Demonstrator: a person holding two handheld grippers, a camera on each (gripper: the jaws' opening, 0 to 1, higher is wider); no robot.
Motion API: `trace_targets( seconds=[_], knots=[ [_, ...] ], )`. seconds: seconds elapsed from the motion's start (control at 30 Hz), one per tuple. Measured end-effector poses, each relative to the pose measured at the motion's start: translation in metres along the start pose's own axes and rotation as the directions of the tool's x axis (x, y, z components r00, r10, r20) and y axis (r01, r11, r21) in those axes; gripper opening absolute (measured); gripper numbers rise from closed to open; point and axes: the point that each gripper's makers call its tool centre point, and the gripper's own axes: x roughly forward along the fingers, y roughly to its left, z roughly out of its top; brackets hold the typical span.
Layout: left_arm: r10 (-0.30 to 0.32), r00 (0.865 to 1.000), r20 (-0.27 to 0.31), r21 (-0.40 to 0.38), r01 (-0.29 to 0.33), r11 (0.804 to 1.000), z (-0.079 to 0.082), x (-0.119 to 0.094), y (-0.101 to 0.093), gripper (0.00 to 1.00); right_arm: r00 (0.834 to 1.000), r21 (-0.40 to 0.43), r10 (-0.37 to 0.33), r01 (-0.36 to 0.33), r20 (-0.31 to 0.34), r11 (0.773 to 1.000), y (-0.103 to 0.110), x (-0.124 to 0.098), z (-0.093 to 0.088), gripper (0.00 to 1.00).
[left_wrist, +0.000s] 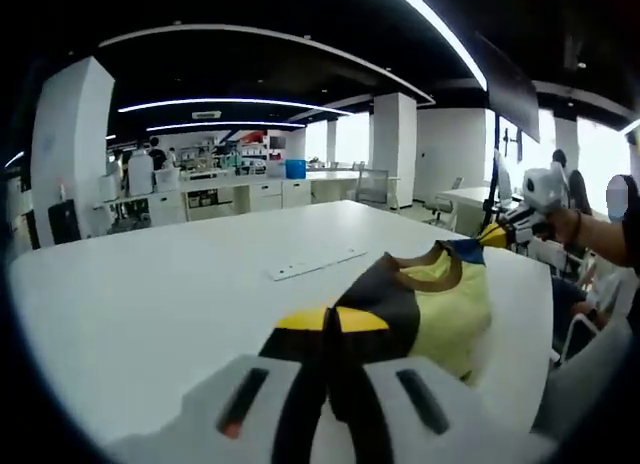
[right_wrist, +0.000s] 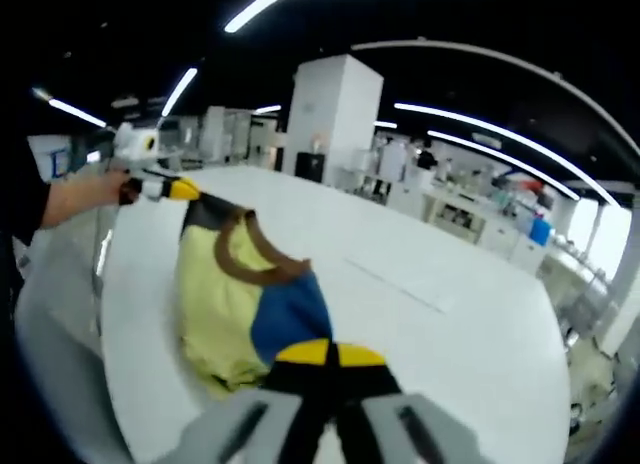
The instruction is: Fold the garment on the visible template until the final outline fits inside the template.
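Note:
A yellow garment [left_wrist: 440, 304] with a brown collar and black and blue patches lies bunched near the edge of a white table [left_wrist: 150, 294]. My left gripper [left_wrist: 332, 319] is shut on its black part, yellow tips together. At the far end the right gripper [left_wrist: 492, 236], held by a hand [left_wrist: 570, 224], pinches the blue corner. In the right gripper view the garment [right_wrist: 220, 294] stretches away from my right gripper [right_wrist: 330, 354], shut on the blue patch, towards the left gripper [right_wrist: 185, 190]. A flat white strip [left_wrist: 315, 265] lies on the table beyond the garment.
The table [right_wrist: 450, 334] spreads wide and bare past the garment. Its edge runs close beside the cloth, with a grey chair [left_wrist: 590, 354] just off it. A white pillar [right_wrist: 335, 114], desks and several people stand far behind.

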Motion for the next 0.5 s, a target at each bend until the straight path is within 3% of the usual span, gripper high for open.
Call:
trace_targets(
  seconds=[0.37,0.5],
  knots=[
    [0.076,0.997,0.033,-0.068,-0.074,0.995,0.008,0.05,0.03,0.0,0.998,0.062,-0.059,0.057,0.015,0.996,-0.043,0.032,0.01,0.0],
    [0.117,0.993,0.009,-0.07,-0.116,0.991,0.002,0.069,0.042,0.0,0.997,0.095,-0.069,0.067,0.018,0.993,-0.056,0.05,0.012,0.0]
  ],
)
